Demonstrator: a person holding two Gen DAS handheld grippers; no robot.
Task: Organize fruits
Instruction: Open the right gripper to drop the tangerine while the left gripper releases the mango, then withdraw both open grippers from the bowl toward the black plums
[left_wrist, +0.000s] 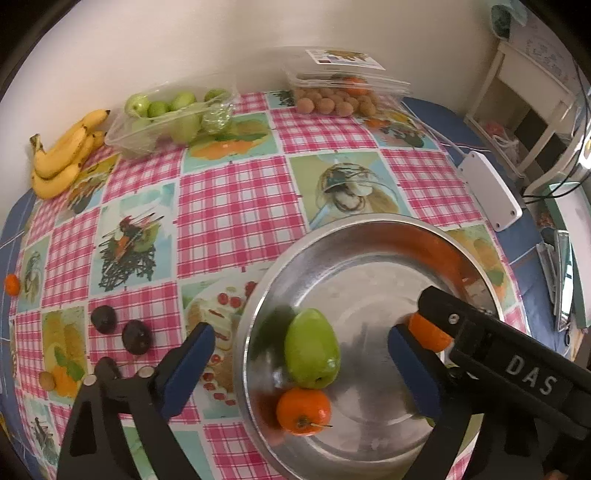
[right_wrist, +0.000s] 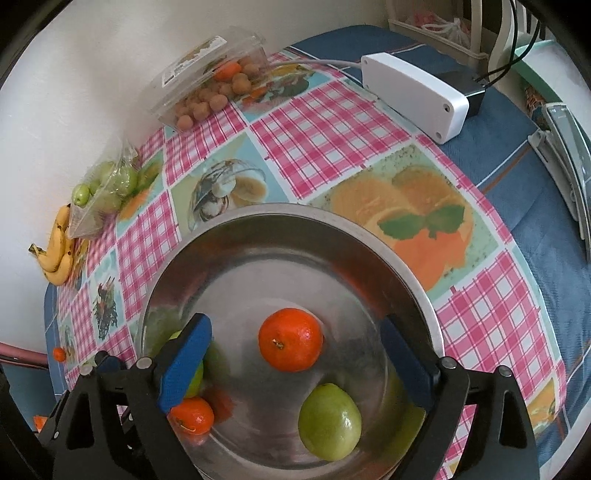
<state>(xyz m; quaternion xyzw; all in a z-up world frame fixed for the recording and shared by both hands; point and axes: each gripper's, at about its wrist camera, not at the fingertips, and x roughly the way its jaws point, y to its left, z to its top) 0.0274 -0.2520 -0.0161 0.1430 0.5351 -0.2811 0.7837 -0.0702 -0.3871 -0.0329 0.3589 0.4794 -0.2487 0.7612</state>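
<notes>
A steel bowl (left_wrist: 332, 236) stands on the checked tablecloth and both grippers hang over it. My left gripper (left_wrist: 301, 369) is open. Between its blue pads, touching neither, lie a green fruit (left_wrist: 312, 349) and a mandarin (left_wrist: 303, 410). My right gripper (right_wrist: 295, 363) is also open, above a mandarin (right_wrist: 290, 339) and a green fruit (right_wrist: 329, 421) lying free on the bowl's floor (right_wrist: 258, 280). Its left finger (right_wrist: 184, 365) partly hides another green fruit (right_wrist: 195, 376), with a second mandarin (right_wrist: 194, 415) below that.
Along the wall lie bananas (left_wrist: 62, 155), a clear tray of green fruits (left_wrist: 170, 118) and a clear box of small brown fruits (left_wrist: 332, 96). Two dark fruits (left_wrist: 105, 319), a mandarin (left_wrist: 12, 284) and a small brown fruit (left_wrist: 46, 380) lie loose at the left. A white box (left_wrist: 487, 188) sits at the right.
</notes>
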